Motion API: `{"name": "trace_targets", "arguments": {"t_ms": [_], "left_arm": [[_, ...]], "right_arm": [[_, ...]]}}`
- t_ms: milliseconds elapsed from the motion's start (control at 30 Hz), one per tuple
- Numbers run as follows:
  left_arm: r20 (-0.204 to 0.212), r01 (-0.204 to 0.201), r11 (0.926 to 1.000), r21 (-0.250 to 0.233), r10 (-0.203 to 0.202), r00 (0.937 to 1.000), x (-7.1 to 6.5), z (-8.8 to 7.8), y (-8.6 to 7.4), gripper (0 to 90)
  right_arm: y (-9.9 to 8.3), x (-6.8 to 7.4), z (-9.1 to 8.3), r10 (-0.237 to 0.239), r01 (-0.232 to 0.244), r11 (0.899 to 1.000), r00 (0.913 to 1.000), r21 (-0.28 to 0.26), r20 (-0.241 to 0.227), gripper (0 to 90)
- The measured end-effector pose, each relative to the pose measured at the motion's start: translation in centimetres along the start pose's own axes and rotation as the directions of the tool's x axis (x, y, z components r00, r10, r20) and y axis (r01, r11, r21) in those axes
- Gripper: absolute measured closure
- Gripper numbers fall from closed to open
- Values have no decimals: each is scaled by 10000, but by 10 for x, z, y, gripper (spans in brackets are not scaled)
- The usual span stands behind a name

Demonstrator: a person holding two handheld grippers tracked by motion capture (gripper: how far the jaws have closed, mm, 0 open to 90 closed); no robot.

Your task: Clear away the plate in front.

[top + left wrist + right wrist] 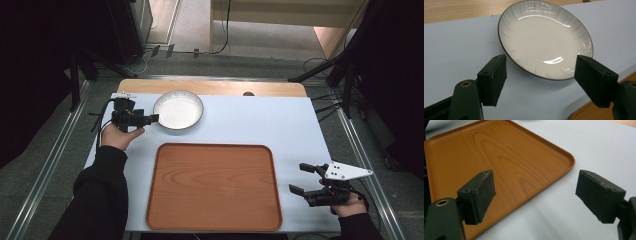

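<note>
A white plate (178, 110) with a thin dark rim lies at the back left of the pale blue table (260, 125). A bare wood-grain tray (214, 186) sits at the front centre. My left gripper (150, 120) is just left of the plate, open, its jaws pointing at the rim. In the left gripper view the plate (544, 37) lies just beyond the open gripper (540, 68), whose jaws hold nothing. My right gripper (298, 177) hovers right of the tray's front right corner, open and empty. In the right gripper view the open gripper (536, 185) faces a corner of the tray (486, 152).
A light wooden strip (210, 87) runs along the table's far edge. Bare table surface (300, 135) stretches right of the plate and tray. Dark stands and cables (330, 70) stand on the floor beyond the table.
</note>
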State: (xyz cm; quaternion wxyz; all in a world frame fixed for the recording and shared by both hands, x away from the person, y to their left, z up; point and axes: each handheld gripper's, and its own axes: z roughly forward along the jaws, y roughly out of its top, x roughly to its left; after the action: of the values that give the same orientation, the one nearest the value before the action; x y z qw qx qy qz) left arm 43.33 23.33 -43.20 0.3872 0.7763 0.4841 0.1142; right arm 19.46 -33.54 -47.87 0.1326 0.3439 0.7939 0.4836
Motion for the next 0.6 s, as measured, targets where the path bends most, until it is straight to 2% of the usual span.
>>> {"name": "trace_targets", "arguments": {"t_ms": [133,233,300,400,467,600], "left_arm": [[-98,62,9999,135,-60,9999,3,10,9,263],[89,454,9989,-67,-454,9989,7,16,14,263],[-90,521,9986,-37,-522,9986,10,20,17,264],[-399,410,9991,59,-407,9984,12,26,19,262],[-405,540,9985,-73,-543,9977,14,30,19,261],[-655,591,9982,62,-586,9961,19,39,16,253]], "right_arm": [[0,0,0,4,-4,10000,10000,3,4,165],[0,0,0,16,-16,10000,10000,-10,-10,165],[0,0,0,-14,14,10000,10000,-32,-1,165],[0,0,0,-20,20,10000,10000,-49,-15,165],[0,0,0,-25,25,10000,10000,-50,-19,165],[0,0,0,-27,27,10000,10000,-14,-15,165]]}}
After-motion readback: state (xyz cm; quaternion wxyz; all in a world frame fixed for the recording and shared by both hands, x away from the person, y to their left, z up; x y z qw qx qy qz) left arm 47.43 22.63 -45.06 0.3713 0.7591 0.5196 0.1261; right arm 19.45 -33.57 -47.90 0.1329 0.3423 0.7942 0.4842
